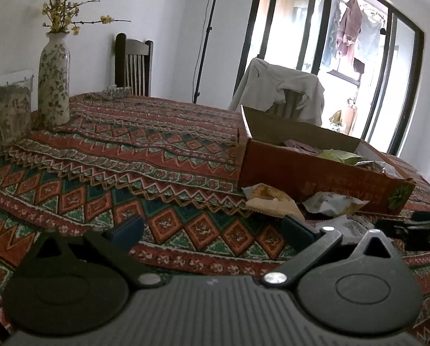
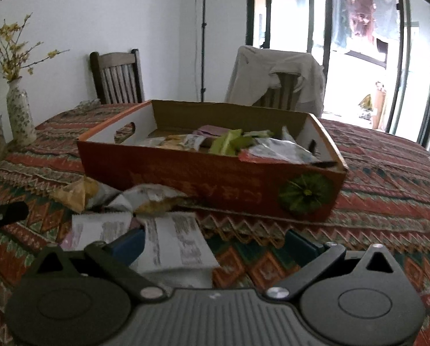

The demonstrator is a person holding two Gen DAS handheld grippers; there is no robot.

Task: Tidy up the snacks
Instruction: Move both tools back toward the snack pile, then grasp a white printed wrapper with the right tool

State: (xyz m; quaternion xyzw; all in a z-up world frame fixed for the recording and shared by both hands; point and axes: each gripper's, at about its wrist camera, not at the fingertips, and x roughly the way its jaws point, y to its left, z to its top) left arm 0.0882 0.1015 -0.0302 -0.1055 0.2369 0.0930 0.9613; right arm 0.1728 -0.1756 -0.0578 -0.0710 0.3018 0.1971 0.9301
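My left hand-held gripper [image 1: 212,230] hovered low over the counter [image 1: 105,155], which was draped in a red, green and orange zigzag-patterned cloth; its blue-padded fingers [image 1: 127,227] stood wide apart with nothing between them. My right hand-held gripper [image 2: 215,245] was likewise spread and empty, its left finger just beside a flat white plastic snack packet with grey print [image 2: 176,242] lying on the cloth.

The open orange cardboard box with a green flower printed on its front corner [image 2: 215,184] sat on the counter ahead of the right hand-held gripper. Inside it lay several wrappers, among them a pale green packet [image 2: 229,141] and a silvery foil packet [image 2: 275,147]. Against the box's near wall, on the cloth, lay a crumpled yellow and beige snack wrapper [image 1: 269,199] and a crinkled silver and yellow snack bag [image 2: 151,197], touching or nearly so.

At the far left edge stood a tall white ceramic vase with a leaf pattern and yellow-blossomed twigs [image 1: 54,77]. Behind the counter were a dark wooden slat-back chair [image 1: 133,66] and another chair draped with a pale cloth [image 2: 275,77].
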